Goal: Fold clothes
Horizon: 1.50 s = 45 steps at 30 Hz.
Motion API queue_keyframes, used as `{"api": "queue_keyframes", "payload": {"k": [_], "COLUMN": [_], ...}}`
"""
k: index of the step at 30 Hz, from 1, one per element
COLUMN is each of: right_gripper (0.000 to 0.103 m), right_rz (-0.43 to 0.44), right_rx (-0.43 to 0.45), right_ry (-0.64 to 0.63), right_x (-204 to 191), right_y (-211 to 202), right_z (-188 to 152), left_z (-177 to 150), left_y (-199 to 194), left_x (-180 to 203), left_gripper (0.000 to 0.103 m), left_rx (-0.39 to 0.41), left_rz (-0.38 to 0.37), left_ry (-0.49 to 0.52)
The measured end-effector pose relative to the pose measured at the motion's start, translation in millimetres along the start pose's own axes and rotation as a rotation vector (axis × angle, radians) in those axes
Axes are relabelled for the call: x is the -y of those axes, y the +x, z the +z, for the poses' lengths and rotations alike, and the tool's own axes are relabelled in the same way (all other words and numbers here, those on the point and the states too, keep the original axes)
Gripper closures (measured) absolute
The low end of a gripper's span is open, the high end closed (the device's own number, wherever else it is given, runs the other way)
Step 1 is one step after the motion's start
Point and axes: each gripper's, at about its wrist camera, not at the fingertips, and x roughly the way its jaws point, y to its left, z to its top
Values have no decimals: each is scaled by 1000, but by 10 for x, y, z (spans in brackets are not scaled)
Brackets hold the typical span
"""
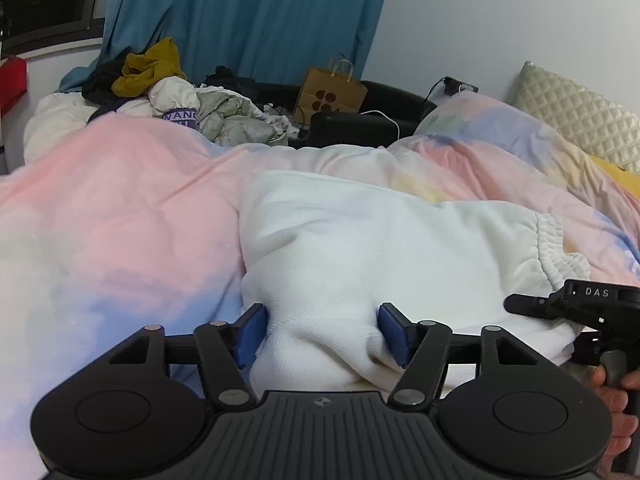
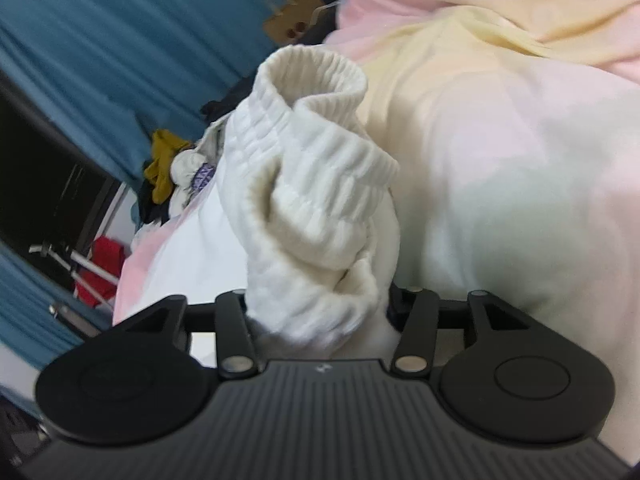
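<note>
A white knit garment [image 1: 360, 240] with a ribbed elastic band lies on the pastel bedcover [image 1: 120, 220]. My left gripper [image 1: 322, 330] has its blue pads [image 1: 250, 334] on either side of a bunched fold of the garment near its front edge. The right gripper [image 1: 580, 312] shows at the right edge of the left wrist view, at the garment's band end. In the right wrist view my right gripper [image 2: 320, 312] is shut on the garment's ribbed band [image 2: 320, 168], which stands bunched up above the fingers and hides the pads.
A pile of clothes [image 1: 168, 92] with a mustard piece lies at the far end of the bed. A brown paper bag [image 1: 332, 88] stands by the blue curtain [image 1: 248, 12]. A quilted cream pillow [image 1: 576, 116] is at the right.
</note>
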Motion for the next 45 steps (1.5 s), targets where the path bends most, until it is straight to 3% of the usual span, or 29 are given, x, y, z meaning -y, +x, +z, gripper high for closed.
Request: {"api": "queue_keyframes", "payload": {"k": [3,9,16,22,28,32,34,40,41,43,45], "right_gripper": [47,46,46,46,46,46,44,38,36,12,10], "right_rz": [-67,-157,-115,-60,-36,-22,-23,-18,-26,-64,-87], "right_rx": [-18,42,146,207,240,261,271,249,240,255,287], "right_ry": [-18,-155,-342,-462,-538,-603,-631,-602,-599,-593,-594], "right_x": [-124,-505,-1123,-1662,-1871,-1998,-2035,-1995,-1984,-1978,-1981], "right_y": [-244,-966,-1956,-2589,-2853,-2970,-2956,-2833,-2805,-2792,-2812], "right_z": [-15,-71,-343,-779,-1346,-1721,-1874,-2093,-2120,-2156,-2181], "left_z": [137,359,373,78,-241,-427,-491,-681,-716,-766,-810], "left_y": [-364,-1208,-2313,-3210,-3844,-4164,-4265,-4403,-4407,-4398,-4390], "left_x": [75,288,596,759,693,575,523,380,365,341,327], "left_gripper": [39,35,25,18,13,4,3,0,0,0,0], "left_rx": [12,60,112,161,200,258,274,279,273,258,248], "left_rz": [22,29,-9,-15,27,80,114,122,120,119,122], "left_ry": [9,35,40,56,50,66,69,50,51,54,61]}}
